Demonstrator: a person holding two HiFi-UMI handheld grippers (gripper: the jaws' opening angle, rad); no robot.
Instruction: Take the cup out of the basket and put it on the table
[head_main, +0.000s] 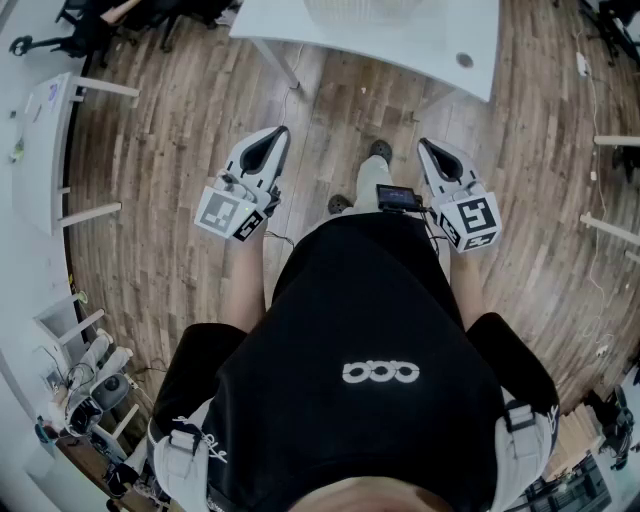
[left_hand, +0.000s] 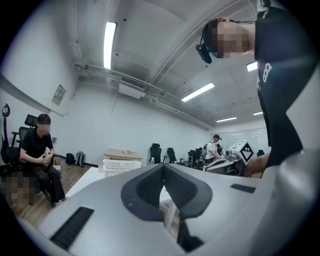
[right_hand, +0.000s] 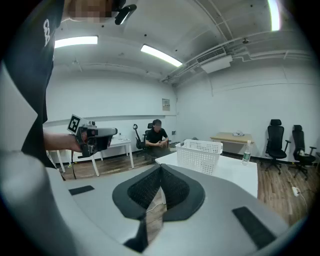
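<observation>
the person is standing on a wooden floor (head_main: 170, 240) a little way back from a white table (right_hand: 235, 172) and is holding one gripper in each hand at about waist height, both pointing forward toward that table.

the left gripper (left_hand: 163, 167) is being held roughly level. its two dark, textured jaws are meeting at the tips, and nothing is sitting between them. through the narrow gap lower down only the table edge and floor are showing.

the right gripper (right_hand: 160, 167) is tipping slightly downward. its jaws are likewise pressing together at the tips and gripping nothing, with only bare floor showing through the slit below them.

a white plastic mesh basket (right_hand: 201, 156) is standing upright on the table, near the corner facing the right gripper, well apart from both grippers. the cup is not showing in any view. the basket's wall is hiding whatever is inside, so i cannot tell whether the cup is sitting in it.

a clear bottle (right_hand: 246, 151) is standing upright at the far edge of the table, beyond the basket. behind the table a seated person (right_hand: 157, 135) is bending over their hands, and black office chairs (right_hand: 275, 136) are standing by the far wall.
</observation>
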